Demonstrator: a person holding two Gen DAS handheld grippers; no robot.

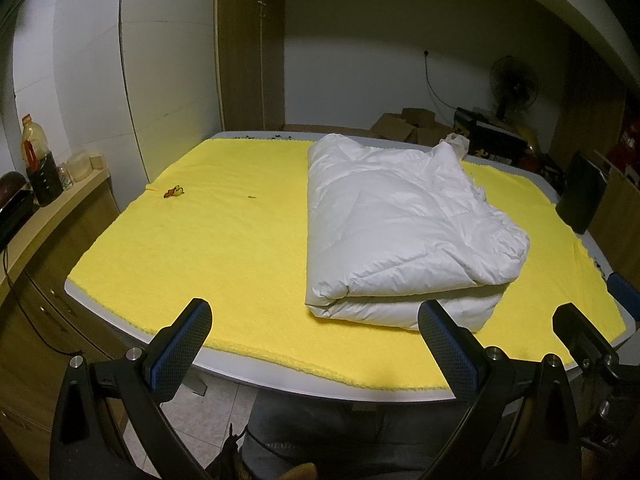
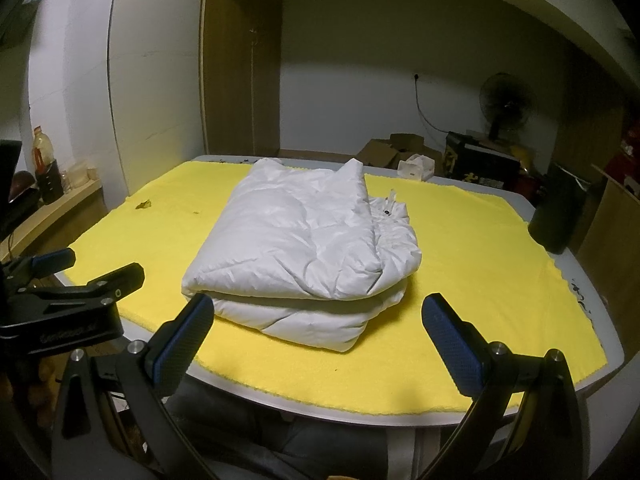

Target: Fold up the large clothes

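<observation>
Two grippers hang spread and empty at the table's near edge. Ahead of the right gripper (image 2: pixel 316 322), right of the left gripper (image 1: pixel 314 330), the folded white jacket (image 2: pixel 300 256) lies on a yellow cloth (image 2: pixel 480 264).

The white puffy quilted garment (image 1: pixel 404 224) (image 2: pixel 304 248) lay folded into a thick, roughly rectangular bundle of stacked layers on the yellow cloth (image 1: pixel 224 248) (image 2: pixel 480 264). Its smooth folded edge faced the near side, while looser crumpled ends bunched along the right.
</observation>
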